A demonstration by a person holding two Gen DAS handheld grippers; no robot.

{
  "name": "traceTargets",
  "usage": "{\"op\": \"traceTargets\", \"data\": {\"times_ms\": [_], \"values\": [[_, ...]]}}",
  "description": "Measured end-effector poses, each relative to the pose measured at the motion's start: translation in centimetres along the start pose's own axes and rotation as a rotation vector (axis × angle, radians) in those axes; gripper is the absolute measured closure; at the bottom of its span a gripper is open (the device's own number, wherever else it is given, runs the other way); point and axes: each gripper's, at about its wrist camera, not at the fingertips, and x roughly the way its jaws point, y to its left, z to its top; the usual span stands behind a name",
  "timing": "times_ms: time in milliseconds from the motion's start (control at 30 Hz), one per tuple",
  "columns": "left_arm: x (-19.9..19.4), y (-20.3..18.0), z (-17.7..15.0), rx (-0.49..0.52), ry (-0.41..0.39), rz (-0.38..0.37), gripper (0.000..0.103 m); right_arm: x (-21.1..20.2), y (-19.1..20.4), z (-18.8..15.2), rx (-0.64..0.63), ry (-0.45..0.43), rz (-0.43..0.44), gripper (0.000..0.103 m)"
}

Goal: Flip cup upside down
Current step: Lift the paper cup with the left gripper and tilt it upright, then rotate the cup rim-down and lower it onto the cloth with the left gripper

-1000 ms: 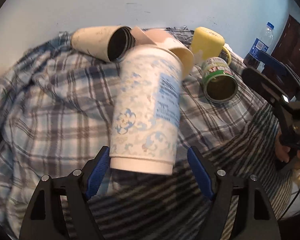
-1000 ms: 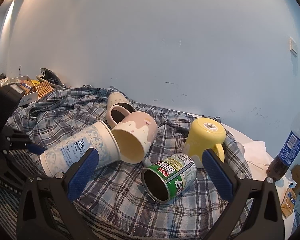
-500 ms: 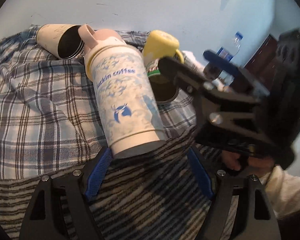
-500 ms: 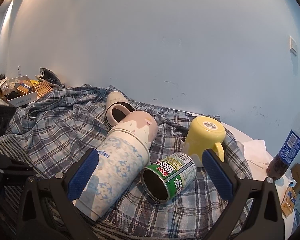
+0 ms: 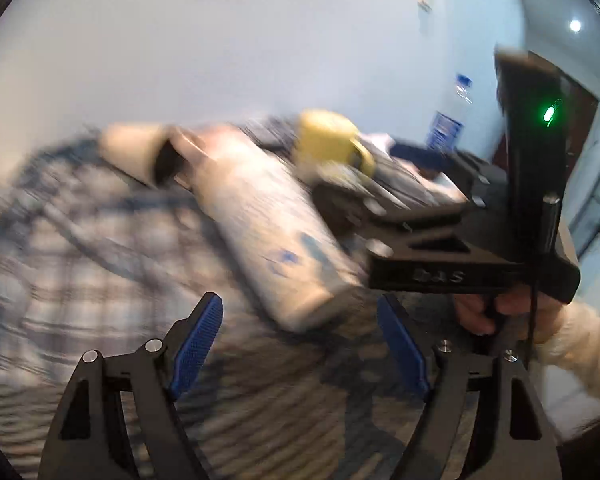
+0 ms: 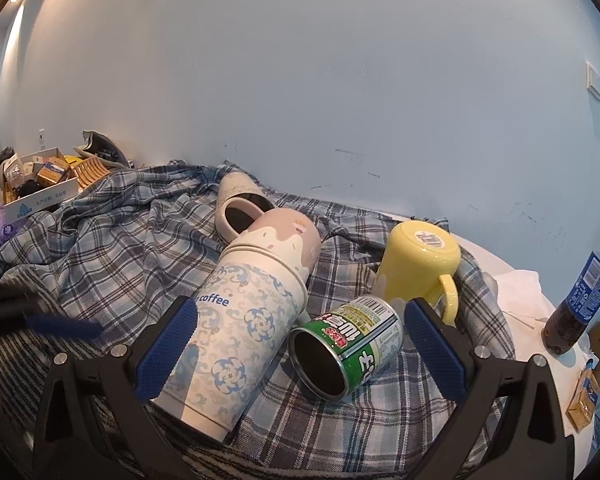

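A white paper coffee cup with blue flower print (image 6: 236, 332) lies on its side on the plaid cloth (image 6: 112, 240), its mouth pushed into a pink mug (image 6: 288, 236). It shows blurred in the left wrist view (image 5: 276, 232). My left gripper (image 5: 300, 344) is open and empty just short of the cup's base. My right gripper (image 6: 300, 344) is open and empty, above the cup and a green can (image 6: 348, 344) that lies on its side.
A yellow mug (image 6: 420, 264) stands upside down to the right. A beige cup (image 6: 240, 204) lies on its side behind the pink mug. A cola bottle (image 6: 580, 304) stands far right. A box of clutter (image 6: 32, 188) sits at the far left.
The paper cup rolled from pointing left to lying base-toward-me, pressed into the pink mug. My left gripper let it go, drew back and swung right, now blurred. The right gripper stayed put.
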Motion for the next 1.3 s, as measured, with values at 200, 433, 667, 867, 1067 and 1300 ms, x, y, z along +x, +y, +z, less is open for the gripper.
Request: {"op": "traceTargets", "data": {"times_ms": [200, 433, 667, 867, 1067, 1300], "values": [[-2.4, 4.4, -1.1, -0.111, -0.135, 0.057, 0.017, -0.2, -0.1, 0.3, 0.012, 0.013, -0.062, 0.0], [-5.4, 3.6, -1.9, -0.125, -0.265, 0.23, 0.017, -0.1, -0.2, -1.5, 0.234, 0.187, 0.02, 0.0], [-6.0, 8.8, -2.1, -0.314, -0.314, 0.25, 0.017, -0.7, 3.0, -2.4, 0.223, 0.225, 0.049, 0.002], [-6.8, 8.0, -2.3, -0.283, -0.355, 0.263, 0.017, 0.8, 5.2, -3.0, 0.193, 0.307, 0.054, 0.007], [-7.2, 7.9, -2.4, -0.286, -0.367, 0.268, 0.017, 2.3, 6.5, -3.6, 0.13, 0.368, 0.031, 0.038], [-7.2, 7.9, -2.4, -0.289, -0.369, 0.272, 0.017, -0.2, 6.0, -2.6, 0.082, 0.307, 0.029, 0.04]]}}
